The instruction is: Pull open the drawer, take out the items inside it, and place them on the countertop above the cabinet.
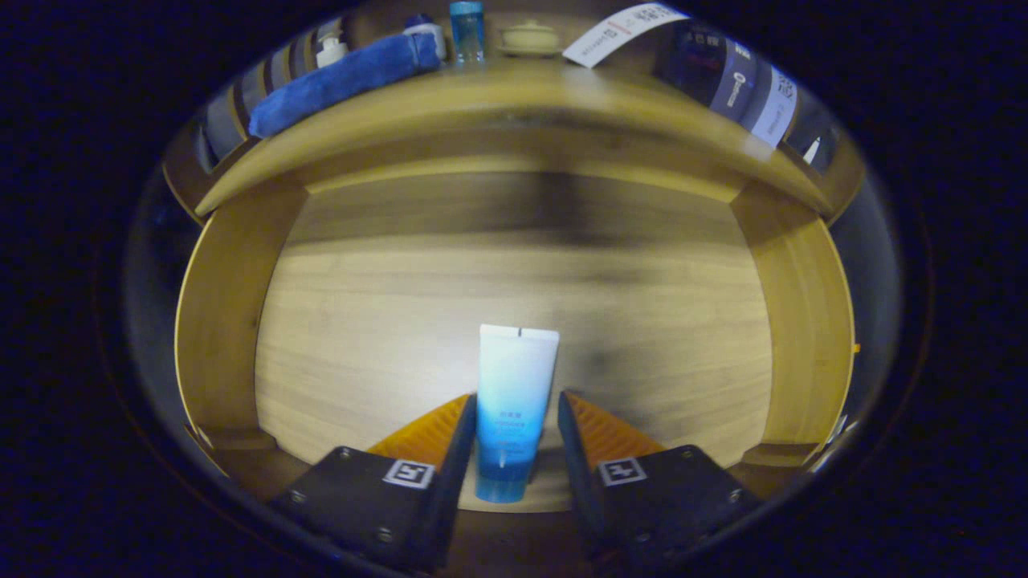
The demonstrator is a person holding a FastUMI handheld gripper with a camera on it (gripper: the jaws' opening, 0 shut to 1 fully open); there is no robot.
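On the tabletop (514, 96) above the cabinet several things are seen in a row along its back: a rolled blue cloth (345, 80) lying at an angle, a small white bottle (330, 48) behind it, a clear blue bottle (467, 30) standing upright, a low cream lidded jar (528, 38), a white paper strip (622, 30) lying tilted, and dark packages with white labels (735, 84) further along to the right. Below the tabletop edge the drawer (514, 265) is seen pulled open, its wooden floor bare around the single item and its side walls (217, 321) rising to left and right. Nothing is seen between the tool and the item. A white and blue tube (512, 401) lies on the drawer floor near the front, with its flat crimped end pointed toward the back of the drawer and its blue cap end toward the camera. The tool (514, 413) is held low over the drawer with the tube between its two fingers (438, 433). The fingers are set at a narrow spread, only a little wider than the tube; the left one appears to lie against the tube's side, while a small gap is seen beside the right one, so the tube is not clamped.
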